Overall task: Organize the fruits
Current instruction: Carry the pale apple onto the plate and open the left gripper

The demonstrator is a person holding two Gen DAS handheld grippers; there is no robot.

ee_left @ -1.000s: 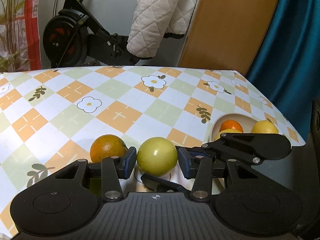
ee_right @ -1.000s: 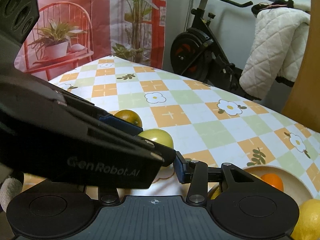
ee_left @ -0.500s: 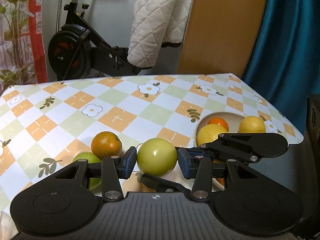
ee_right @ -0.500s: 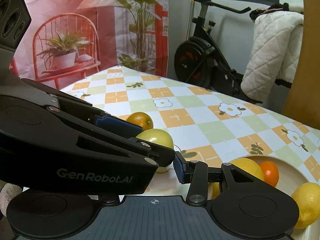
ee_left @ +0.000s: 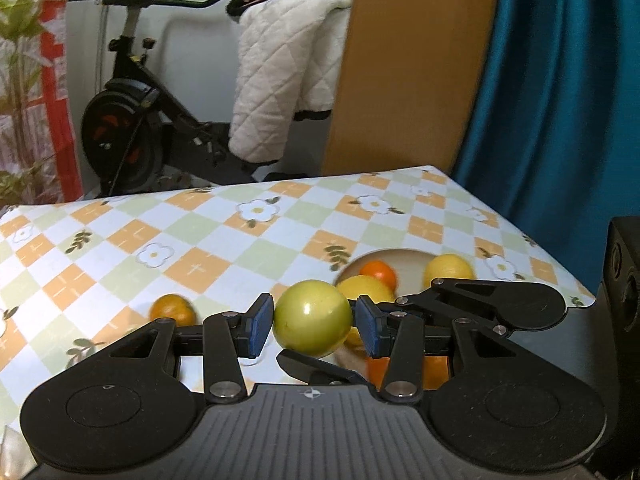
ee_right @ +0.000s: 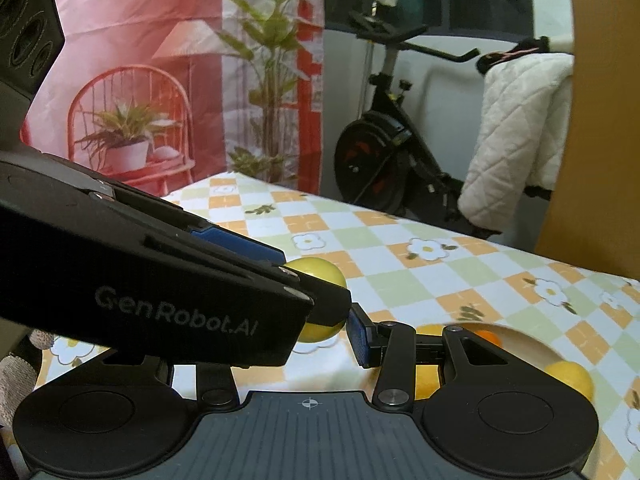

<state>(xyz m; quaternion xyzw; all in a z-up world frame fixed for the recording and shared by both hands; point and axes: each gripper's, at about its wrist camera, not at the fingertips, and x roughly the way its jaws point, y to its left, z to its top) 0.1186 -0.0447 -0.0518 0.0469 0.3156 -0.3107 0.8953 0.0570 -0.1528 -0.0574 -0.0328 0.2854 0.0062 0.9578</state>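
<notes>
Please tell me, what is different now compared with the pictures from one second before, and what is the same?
The left gripper has lifted the green fruit off the tablecloth; the orange on the cloth and the bowl now lie farther below it. The right gripper has risen alongside. Unchanged: the blue fingers still clamp the green fruit, and the fruits in the bowl have not moved.
</notes>
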